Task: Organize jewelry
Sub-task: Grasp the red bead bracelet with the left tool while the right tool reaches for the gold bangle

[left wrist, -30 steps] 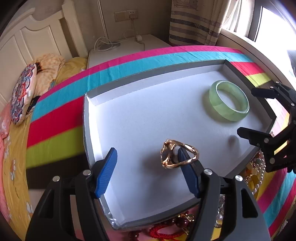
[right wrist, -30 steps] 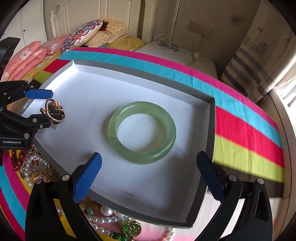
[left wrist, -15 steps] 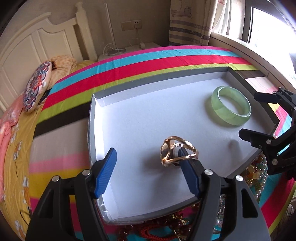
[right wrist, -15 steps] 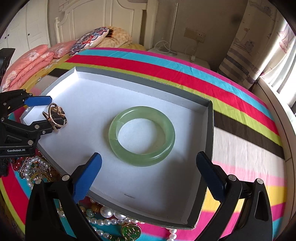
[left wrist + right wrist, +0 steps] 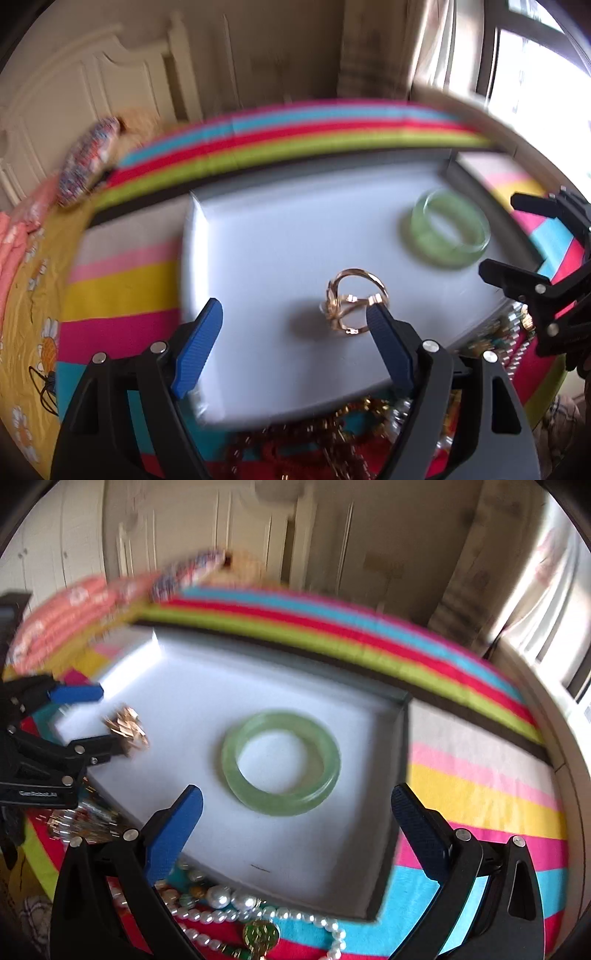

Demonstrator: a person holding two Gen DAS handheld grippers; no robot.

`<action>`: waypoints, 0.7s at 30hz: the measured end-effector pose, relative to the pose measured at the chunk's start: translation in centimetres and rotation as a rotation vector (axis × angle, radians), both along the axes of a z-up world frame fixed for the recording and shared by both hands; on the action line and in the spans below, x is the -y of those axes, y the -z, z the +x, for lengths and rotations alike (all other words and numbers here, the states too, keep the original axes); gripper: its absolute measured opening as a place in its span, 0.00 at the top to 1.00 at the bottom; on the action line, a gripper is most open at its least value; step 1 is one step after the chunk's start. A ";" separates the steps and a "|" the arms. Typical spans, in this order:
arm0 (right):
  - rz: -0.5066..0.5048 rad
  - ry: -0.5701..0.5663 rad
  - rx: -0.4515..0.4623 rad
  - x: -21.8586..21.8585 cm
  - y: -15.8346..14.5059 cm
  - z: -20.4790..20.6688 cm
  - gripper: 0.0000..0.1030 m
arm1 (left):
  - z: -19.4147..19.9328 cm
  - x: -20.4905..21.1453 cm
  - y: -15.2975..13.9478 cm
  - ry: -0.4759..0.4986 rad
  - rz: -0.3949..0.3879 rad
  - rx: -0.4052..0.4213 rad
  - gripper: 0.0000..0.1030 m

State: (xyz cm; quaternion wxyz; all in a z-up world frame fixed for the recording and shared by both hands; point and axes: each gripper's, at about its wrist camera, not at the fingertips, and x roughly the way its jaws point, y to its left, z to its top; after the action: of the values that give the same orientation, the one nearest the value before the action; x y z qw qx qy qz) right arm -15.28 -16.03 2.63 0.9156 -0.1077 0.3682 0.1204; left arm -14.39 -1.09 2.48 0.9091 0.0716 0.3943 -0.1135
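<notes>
A gold ring (image 5: pixel 356 273) rests on the white floor of a shallow grey tray (image 5: pixel 277 240), right at the right-hand fingertip of my left gripper (image 5: pixel 295 308). Its jaws are opening, and no pad presses on the ring. Whether that fingertip touches the ring I cannot tell. The right wrist view shows the ring (image 5: pixel 127 725) blurred beside the left gripper (image 5: pixel 109 718). A pale green bangle (image 5: pixel 284 803) lies flat in the tray (image 5: pixel 207 686), just ahead of my right gripper (image 5: pixel 295 794), which is wide open and holds nothing. The bangle (image 5: pixel 443 256) and the right gripper (image 5: pixel 500 234) also show at the right of the left wrist view.
A heap of loose jewelry (image 5: pixel 332 435) lies against the tray's near wall, including a pearl necklace (image 5: pixel 236 904) and a green and gold pendant (image 5: pixel 260 934). The tray sits on a striped bedcover (image 5: pixel 480 775). Pillows (image 5: pixel 88 162) and a white headboard stand at the back left.
More stripes of the bedcover now show beyond the tray's far wall, while tray, ring and bangle keep their places before both grippers. The left jaws stand wider. Both views are motion-blurred.
</notes>
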 end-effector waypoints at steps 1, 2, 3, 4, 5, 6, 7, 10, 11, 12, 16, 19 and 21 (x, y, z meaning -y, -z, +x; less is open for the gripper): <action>0.020 -0.010 0.044 0.4 -1.0 -1.0 0.04 | -1.4 -0.6 -1.1 0.000 -0.031 0.072 0.22; 0.036 -0.019 0.092 0.8 -2.0 -1.9 0.04 | -2.9 -1.3 -2.3 -0.006 -0.063 0.149 0.14; 0.059 -0.025 0.167 1.4 -3.2 -3.3 0.04 | -4.0 -1.9 -3.2 -0.019 -0.081 0.204 0.02; 0.091 -0.033 0.257 2.2 -4.6 -4.9 0.04 | -5.3 -2.6 -4.2 -0.038 -0.098 0.271 0.02; 0.123 -0.043 0.335 3.0 -5.6 -6.3 0.04 | -6.6 -3.3 -5.0 -0.055 -0.116 0.331 0.02; 0.139 -0.046 0.391 3.7 -6.2 -7.3 0.04 | -8.0 -4.4 -5.9 -0.072 -0.143 0.386 0.02; 0.148 -0.039 0.471 4.5 -6.5 -8.9 0.04 | -8.7 -5.2 -6.4 -0.085 -0.168 0.409 0.02; 0.060 0.046 0.460 5.2 -4.7 -9.7 0.04 | -9.9 -7.9 -6.4 -0.156 -0.259 0.364 0.02; 0.023 0.060 0.395 5.2 -4.0 -9.1 0.04 | -10.2 -8.3 -6.1 -0.178 -0.268 0.354 0.02; 0.008 0.042 0.316 5.3 -2.7 -8.7 0.04 | -10.6 -8.9 -5.5 -0.213 -0.276 0.342 0.02; 0.056 -0.068 0.196 4.5 0.7 -10.1 0.04 | -11.7 -9.6 -3.0 -0.288 -0.234 0.318 0.02; 0.001 -0.149 0.201 2.5 1.0 -11.2 0.05 | -12.2 -9.1 -1.4 -0.273 -0.160 0.288 0.02; -0.048 -0.190 0.206 1.1 1.0 -11.9 0.11 | -12.5 -8.5 -0.5 -0.255 -0.108 0.279 0.02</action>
State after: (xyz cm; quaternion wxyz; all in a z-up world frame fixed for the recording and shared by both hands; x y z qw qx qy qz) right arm -27.14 -17.11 1.64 0.9302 -0.1754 0.2633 0.1860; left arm -26.93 7.43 3.00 0.9645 -0.0127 0.2635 -0.0075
